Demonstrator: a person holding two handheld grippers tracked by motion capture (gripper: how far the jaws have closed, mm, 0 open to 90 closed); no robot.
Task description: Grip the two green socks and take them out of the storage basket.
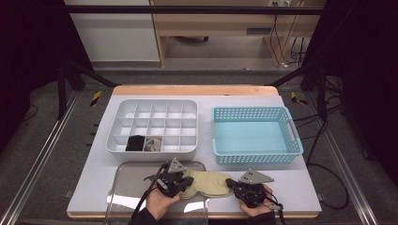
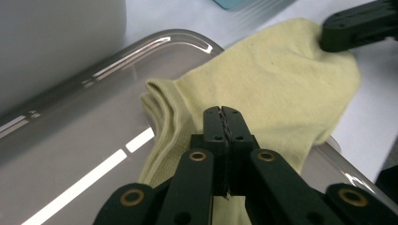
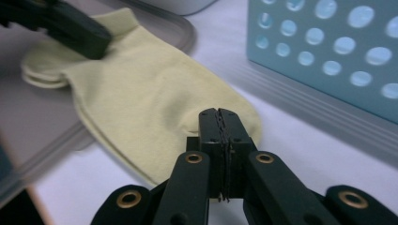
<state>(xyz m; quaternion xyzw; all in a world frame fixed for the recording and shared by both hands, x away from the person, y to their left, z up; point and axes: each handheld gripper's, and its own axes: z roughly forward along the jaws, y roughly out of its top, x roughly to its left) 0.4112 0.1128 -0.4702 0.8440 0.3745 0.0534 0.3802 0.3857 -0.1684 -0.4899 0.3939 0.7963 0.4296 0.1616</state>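
High view is showing a pale yellow sock [image 1: 206, 183] lying at lower centre, half on a clear tray [image 1: 124, 187]; left gripper [image 1: 179, 183] and right gripper [image 1: 233, 183] are pinching its ends shut. Soft, light, floppy cloth, probably best gripped at the edges.

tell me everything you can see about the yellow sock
The sock is a pale yellow, soft knit pair laid one on the other, flat and stretched sideways. Its cuff end lies on the clear tray, its toe end on the white table. The left tool is shut on the cuff end, the right tool on the toe.
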